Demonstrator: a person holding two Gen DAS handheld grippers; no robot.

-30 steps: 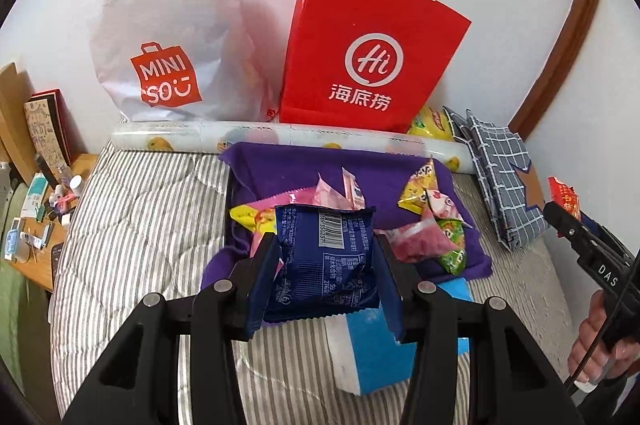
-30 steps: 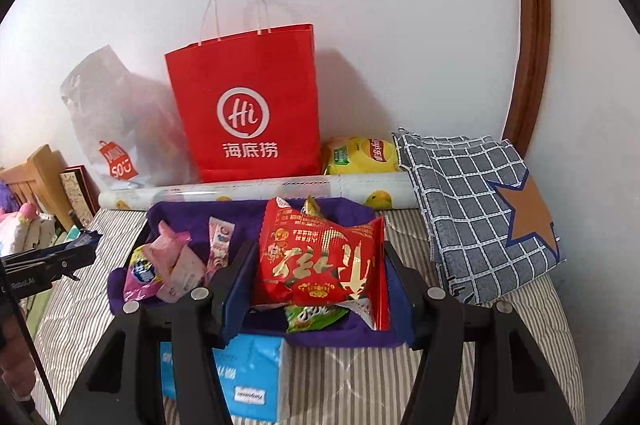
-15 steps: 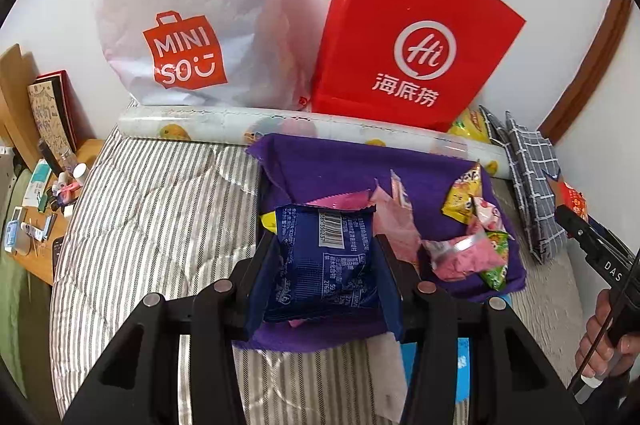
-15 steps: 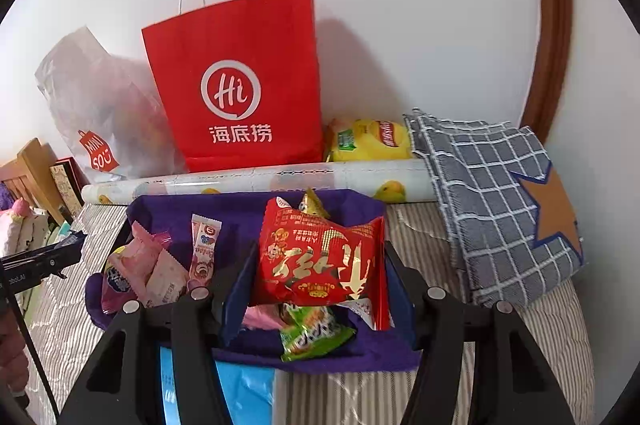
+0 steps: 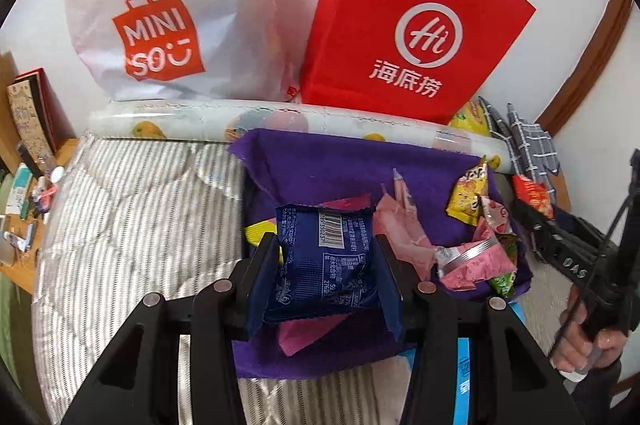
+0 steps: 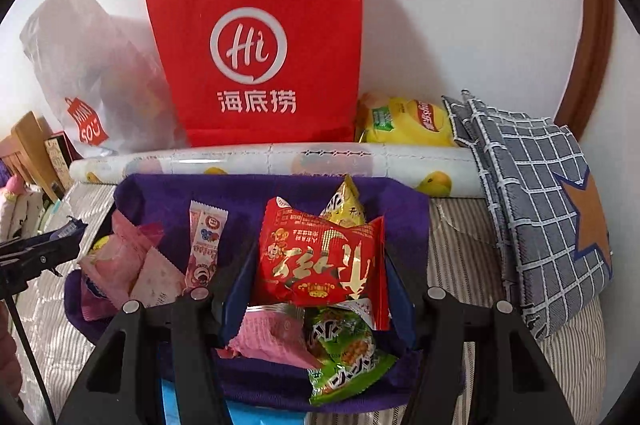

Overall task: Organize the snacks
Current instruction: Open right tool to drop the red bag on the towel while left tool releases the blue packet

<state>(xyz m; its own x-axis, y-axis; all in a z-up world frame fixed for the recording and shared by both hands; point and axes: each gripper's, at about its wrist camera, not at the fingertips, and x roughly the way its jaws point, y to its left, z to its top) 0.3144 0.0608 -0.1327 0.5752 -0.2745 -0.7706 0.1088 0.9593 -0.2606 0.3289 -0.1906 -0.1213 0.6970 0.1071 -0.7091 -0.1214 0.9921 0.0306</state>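
Above bed [image 5: 132, 209]: claws [image 5: 326, 261] gripping packets [image 5: 326, 257].

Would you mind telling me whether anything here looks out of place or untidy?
Yes: on the purple cloth the loose snack packets, such as a green one, lie jumbled and overlapping, while a yellow chip bag sits apart behind the printed roll.
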